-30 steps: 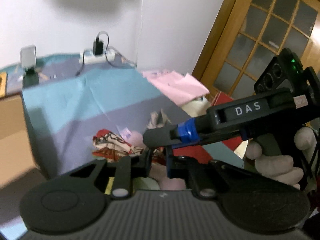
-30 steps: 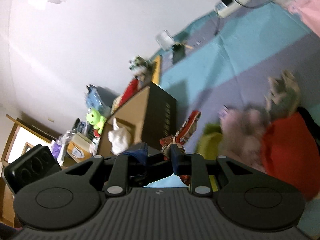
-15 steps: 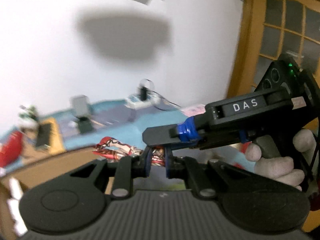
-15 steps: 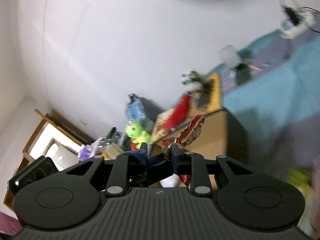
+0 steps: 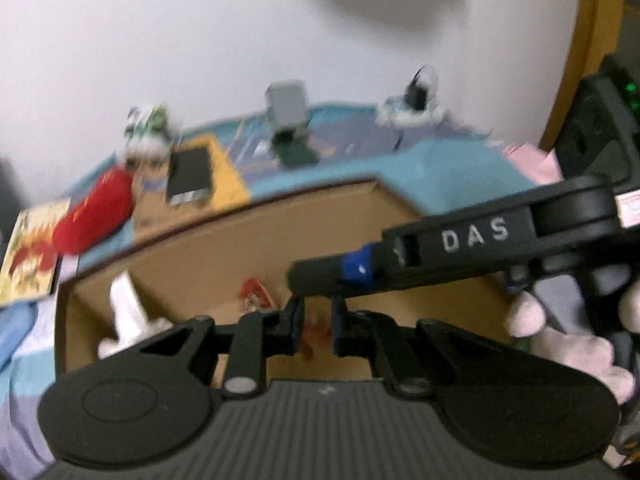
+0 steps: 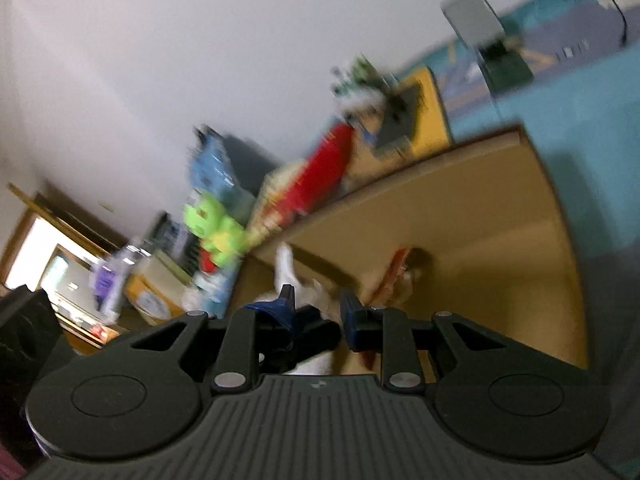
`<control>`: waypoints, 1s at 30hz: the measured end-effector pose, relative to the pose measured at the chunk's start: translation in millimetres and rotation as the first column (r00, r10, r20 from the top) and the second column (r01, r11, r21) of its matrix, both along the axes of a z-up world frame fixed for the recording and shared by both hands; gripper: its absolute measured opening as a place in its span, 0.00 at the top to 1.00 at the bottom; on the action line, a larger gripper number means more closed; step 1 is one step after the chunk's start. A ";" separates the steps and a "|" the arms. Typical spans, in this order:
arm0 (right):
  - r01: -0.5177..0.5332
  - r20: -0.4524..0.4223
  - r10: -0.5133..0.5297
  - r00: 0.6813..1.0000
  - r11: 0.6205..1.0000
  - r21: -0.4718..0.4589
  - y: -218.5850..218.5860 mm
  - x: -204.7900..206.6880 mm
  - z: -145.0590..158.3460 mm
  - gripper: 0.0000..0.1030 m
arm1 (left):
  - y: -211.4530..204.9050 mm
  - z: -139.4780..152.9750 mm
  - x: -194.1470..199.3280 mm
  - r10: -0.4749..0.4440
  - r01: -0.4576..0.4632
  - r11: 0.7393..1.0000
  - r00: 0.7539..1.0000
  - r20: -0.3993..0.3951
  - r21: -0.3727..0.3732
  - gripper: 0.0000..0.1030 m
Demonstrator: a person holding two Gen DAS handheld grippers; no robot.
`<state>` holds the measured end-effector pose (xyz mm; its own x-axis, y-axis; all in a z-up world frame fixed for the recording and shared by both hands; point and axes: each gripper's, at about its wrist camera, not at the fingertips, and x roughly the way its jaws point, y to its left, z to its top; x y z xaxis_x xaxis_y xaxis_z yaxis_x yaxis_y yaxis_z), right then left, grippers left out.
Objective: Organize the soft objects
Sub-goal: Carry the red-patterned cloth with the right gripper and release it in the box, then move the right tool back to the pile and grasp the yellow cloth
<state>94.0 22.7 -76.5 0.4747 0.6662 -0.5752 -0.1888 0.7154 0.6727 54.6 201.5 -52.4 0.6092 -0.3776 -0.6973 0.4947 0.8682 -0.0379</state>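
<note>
Both views are blurred by motion. A red patterned cloth [image 5: 256, 294] hangs inside the open cardboard box [image 5: 420, 216], over its floor. My left gripper [image 5: 316, 328] is over the box, its fingers a narrow gap apart, with red cloth showing between them. My right gripper [image 6: 316, 316] is also over the box with its fingers apart; the cloth [image 6: 394, 276] lies just beyond its right finger [image 6: 352, 320]. The right gripper's finger [image 5: 320, 278] crosses above my left fingertips. A white soft item [image 5: 128, 312] lies in the box at the left; it also shows in the right wrist view [image 6: 286, 264].
The box stands against a bed with a teal and purple sheet [image 5: 460, 160]. Beyond it lie a red cushion [image 5: 96, 212], a phone on a yellow book [image 5: 190, 178], a small grey device [image 5: 286, 108] and a power strip [image 5: 408, 114]. A green plush [image 6: 212, 228] and clutter sit at the left.
Both grippers carried the red patterned cloth from the bed to over the cardboard box. The right gripper's fingers have opened off the cloth; the cloth now hangs down inside the box.
</note>
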 end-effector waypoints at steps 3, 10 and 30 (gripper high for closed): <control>-0.005 -0.050 0.004 0.999 1.000 -0.023 6.5 -5.6 -12.4 0.90 | 13.3 -18.7 4.0 0.025 -0.024 1.000 0.998 -0.063 0.012 0.92; -0.016 -0.083 0.013 0.996 1.000 -0.026 6.4 -25.1 -4.3 0.90 | 30.6 -18.8 -17.7 0.059 -0.058 0.998 0.994 -0.092 0.014 0.65; -0.068 0.116 0.087 0.990 0.986 -0.155 -37.7 -92.8 55.3 0.89 | -27.4 30.3 -88.4 0.253 -0.250 0.956 0.968 0.004 0.152 0.59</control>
